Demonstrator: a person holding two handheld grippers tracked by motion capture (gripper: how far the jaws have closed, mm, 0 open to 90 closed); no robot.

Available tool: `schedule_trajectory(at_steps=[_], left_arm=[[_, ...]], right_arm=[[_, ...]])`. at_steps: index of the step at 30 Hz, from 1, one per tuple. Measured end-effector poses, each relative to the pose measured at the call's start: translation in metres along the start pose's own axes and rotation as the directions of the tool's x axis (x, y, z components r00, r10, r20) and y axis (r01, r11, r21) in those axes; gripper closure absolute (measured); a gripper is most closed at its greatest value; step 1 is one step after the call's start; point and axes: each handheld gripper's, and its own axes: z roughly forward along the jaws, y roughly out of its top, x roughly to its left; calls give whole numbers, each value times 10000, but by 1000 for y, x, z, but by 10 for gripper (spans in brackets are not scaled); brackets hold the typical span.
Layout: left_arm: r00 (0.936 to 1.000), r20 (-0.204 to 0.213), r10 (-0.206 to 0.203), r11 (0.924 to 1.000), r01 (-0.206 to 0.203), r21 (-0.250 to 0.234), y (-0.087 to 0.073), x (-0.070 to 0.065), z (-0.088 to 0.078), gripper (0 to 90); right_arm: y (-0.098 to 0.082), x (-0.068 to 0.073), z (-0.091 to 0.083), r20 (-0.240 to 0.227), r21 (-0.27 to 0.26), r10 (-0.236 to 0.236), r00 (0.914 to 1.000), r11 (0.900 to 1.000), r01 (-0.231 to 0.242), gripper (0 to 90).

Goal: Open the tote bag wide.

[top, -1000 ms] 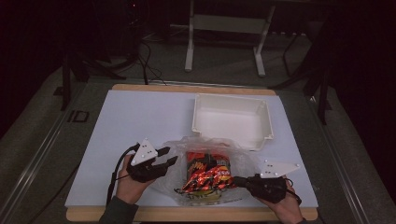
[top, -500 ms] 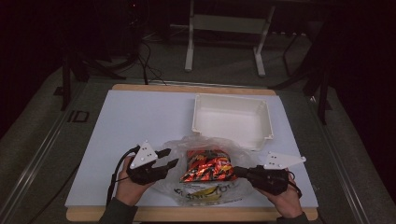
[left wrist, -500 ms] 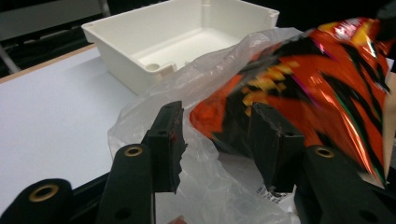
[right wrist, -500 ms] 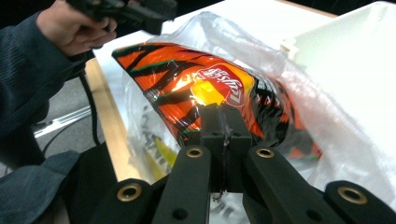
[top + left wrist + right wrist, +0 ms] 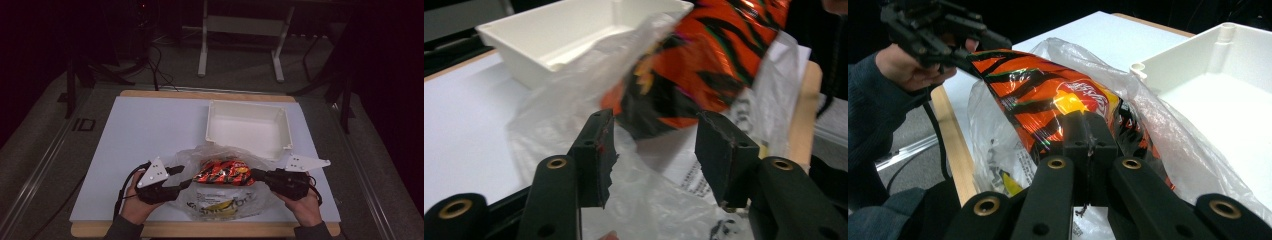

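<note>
An orange, black-striped snack bag (image 5: 222, 173) (image 5: 1043, 95) hangs tilted above a clear plastic bag (image 5: 220, 205) near the table's front edge. My right gripper (image 5: 253, 173) (image 5: 1087, 125) is shut on one end of the snack bag. My left gripper (image 5: 186, 176) (image 5: 654, 145) sits at the plastic bag's left side. Its jaws have just been opening and stand apart. The plastic film (image 5: 574, 95) lies loose beneath them, and the snack bag (image 5: 704, 60) hangs just past them. The left gripper (image 5: 988, 52) also shows beyond the snack bag in the right gripper view.
An empty white tray (image 5: 247, 106) (image 5: 524, 55) (image 5: 1198, 45) stands behind the bags, right of centre. The white table top (image 5: 150, 135) has a wooden front edge (image 5: 200, 230). Cables and a metal stand sit on the dark floor beyond.
The right gripper has lifted the snack bag up and slightly right, out of the plastic bag. The left gripper's jaws have widened; its hand stayed put.
</note>
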Motion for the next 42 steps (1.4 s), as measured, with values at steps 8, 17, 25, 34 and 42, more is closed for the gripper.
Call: schedule_trajectory(at_steps=[8,17,25,34,42], left_arm=[[9951,122,978,9950,-980,207,15,-17,24,461],[9922,-386,1184,9929,-1187,-72,33,-19,39,575],[9952,-623,753,9965,-775,-325,39,-12,41,760],[9984,-293,490,9979,-501,-412,44,-8,40,848],[9998,45,195,9984,-193,-535,48,-4,37,891]], right_arm=[[3,-3,1,-87,-95,153,9998,9998,-154,899],[3,-8,0,-50,-143,291,9996,9995,-291,881],[6,-8,-4,588,-174,182,9981,9997,-172,611],[-5,-15,-18,1222,-91,222,9923,9997,-212,514],[-20,-25,-19,2120,467,276,9769,9982,-383,504]])
